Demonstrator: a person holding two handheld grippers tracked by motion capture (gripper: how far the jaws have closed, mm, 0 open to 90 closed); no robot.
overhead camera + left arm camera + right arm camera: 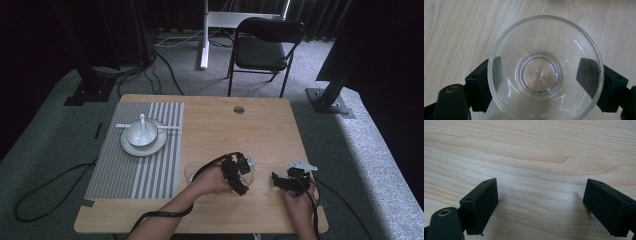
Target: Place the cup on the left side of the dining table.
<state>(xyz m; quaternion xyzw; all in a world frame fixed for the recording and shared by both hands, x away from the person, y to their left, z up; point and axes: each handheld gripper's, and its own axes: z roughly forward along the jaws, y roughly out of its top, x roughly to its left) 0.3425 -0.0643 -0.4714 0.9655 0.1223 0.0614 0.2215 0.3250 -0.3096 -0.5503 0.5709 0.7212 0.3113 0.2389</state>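
A clear glass bowl (541,32) sits mouth-up on the wooden table (225,125), seen from straight above in the left gripper view. My left gripper (541,75) straddles it, one black pad against each side of its wall, shut on the bowl. From the high view the left gripper (240,172) is near the table's front centre, held in a hand. To its right, my right gripper (287,181) rests low over bare wood. Its jaws stand wide apart with nothing between them (540,195).
A grey striped mat (150,165) covers the table's left part, with a white bowl and spoon (142,133) on a plate at its far end. A faint clear round shape (191,170) lies by the left forearm. A black chair (265,45) stands beyond the table.
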